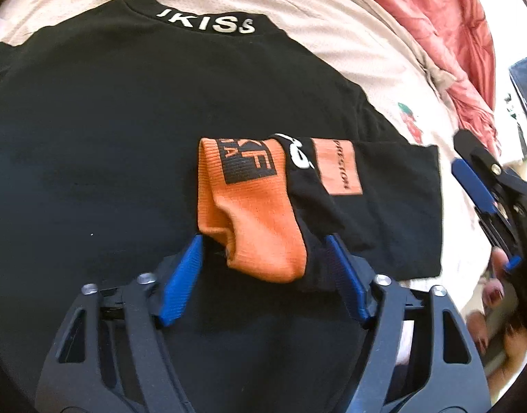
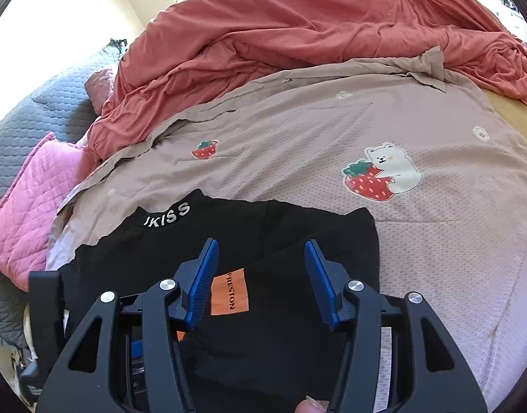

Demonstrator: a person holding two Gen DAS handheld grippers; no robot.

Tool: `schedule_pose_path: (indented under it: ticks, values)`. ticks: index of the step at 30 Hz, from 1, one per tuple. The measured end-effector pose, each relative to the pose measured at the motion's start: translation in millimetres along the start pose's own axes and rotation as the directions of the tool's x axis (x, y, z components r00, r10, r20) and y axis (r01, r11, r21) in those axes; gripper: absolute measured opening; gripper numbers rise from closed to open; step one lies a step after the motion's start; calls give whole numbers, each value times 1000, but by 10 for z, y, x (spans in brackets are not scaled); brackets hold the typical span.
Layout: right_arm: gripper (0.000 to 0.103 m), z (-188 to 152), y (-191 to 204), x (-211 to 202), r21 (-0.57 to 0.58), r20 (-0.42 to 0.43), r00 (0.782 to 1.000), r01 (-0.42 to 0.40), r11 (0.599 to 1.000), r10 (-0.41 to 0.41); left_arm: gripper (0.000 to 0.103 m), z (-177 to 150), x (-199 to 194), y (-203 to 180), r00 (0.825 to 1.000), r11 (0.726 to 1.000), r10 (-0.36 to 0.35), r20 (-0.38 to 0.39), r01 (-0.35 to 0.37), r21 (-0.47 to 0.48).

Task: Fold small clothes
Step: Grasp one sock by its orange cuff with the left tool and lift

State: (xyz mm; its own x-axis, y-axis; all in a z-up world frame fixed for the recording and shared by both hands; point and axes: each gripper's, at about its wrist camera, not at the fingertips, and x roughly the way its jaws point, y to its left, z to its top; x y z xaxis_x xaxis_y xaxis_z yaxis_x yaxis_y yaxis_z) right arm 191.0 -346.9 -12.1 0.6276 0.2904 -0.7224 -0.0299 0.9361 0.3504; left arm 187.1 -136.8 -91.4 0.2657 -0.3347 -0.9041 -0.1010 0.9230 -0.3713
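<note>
Your left gripper fills the foreground of its own view, blue pads closed on a bunched orange-and-black sock that lies across a black shirt. Only this view shows the sock; the right wrist view hides it behind the gripper frame, save for a sliver of orange low down. The shirt's collar, lettered in white, points away from you, and an orange patch sits on the sleeve just beside the sock.

Your right gripper hovers over the same shirt with its fingers spread and nothing between them; the patch shows in the gap. In the left view that gripper appears at the right edge, past the sleeve, with your hand behind it. A fingertip pokes in at the bottom of the right view.

The shirt lies on a beige sheet printed with strawberries and a white bear. A rumpled red blanket is heaped beyond it, pink and grey quilted pillows lie to the left, and a pale wall stands behind.
</note>
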Motion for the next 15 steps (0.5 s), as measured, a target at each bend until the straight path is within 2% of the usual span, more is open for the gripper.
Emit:
schedule_pose_path:
  ticks: [1,3,4,5,8,11,13,15]
  values:
    - [51,-3,-5,5,5,-1,1000,-3,1000,3,40,22,1,9,1000,1000,13,4,-13,-12]
    - [51,-5,-29,10,17,-2,1000,-6,1000,6,23,62,-13,20,1000,1000,8,12,-8,-25]
    - [51,-6,-48,16,27,-4,1000,-10,1000,11,18,84,-36,5,1000,1000,5,20,-5,-15]
    - [51,-4,-66,20,37,-5,1000,-14,999,14,4,104,-80,-13,999,1000,18,38,-18,1]
    - [51,10,-139,14,73,0,1000,-26,997,26,4,185,-290,-10,994,999,10,106,-14,34]
    - [51,19,-217,-12,108,11,999,-33,994,32,4,288,-590,78,982,999,18,188,-25,32]
    - [51,20,-270,-20,135,15,999,-38,990,36,4,348,-829,155,966,998,34,256,-44,36]
    - [51,20,-321,-18,161,14,999,-49,986,47,4,383,-1057,229,943,995,70,326,-90,46]
